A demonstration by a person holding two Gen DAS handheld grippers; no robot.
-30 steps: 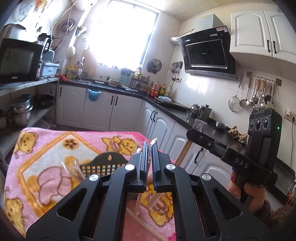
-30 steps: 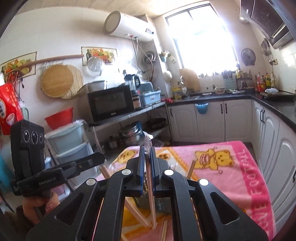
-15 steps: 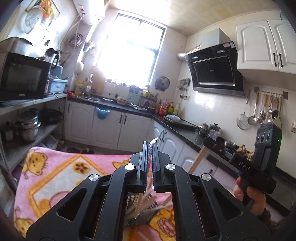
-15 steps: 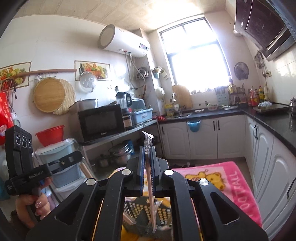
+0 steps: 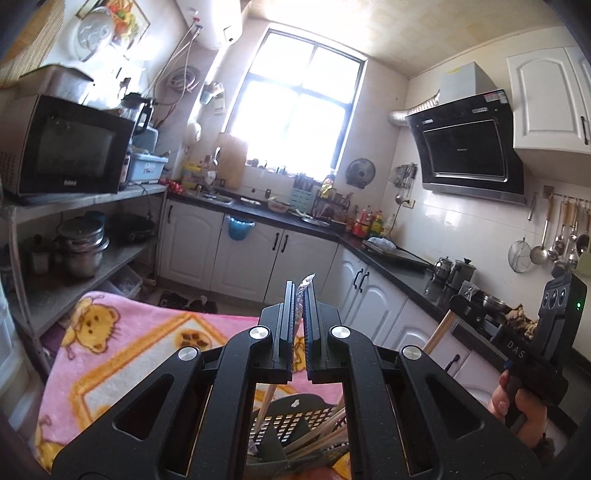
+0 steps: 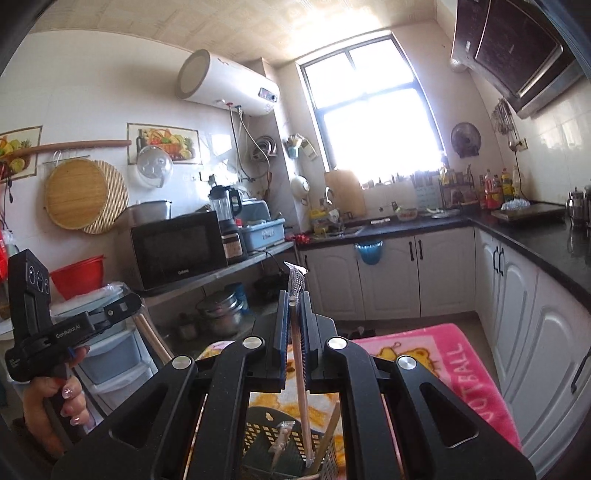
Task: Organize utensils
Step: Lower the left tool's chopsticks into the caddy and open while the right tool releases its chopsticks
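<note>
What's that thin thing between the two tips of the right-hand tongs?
In the right wrist view, the right tongs are shut on a plastic-wrapped chopstick. It runs down between the tips, its lower end over the black utensil basket.

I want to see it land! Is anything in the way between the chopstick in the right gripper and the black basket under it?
Nothing visible blocks it. The right gripper pinches a wrapped chopstick whose lower end already reaches the basket.

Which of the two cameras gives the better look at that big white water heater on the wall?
The right wrist view: the water heater shows whole there, round end and body, high on the wall beside the window. In the left wrist view only its lower end shows at the top edge.
</note>
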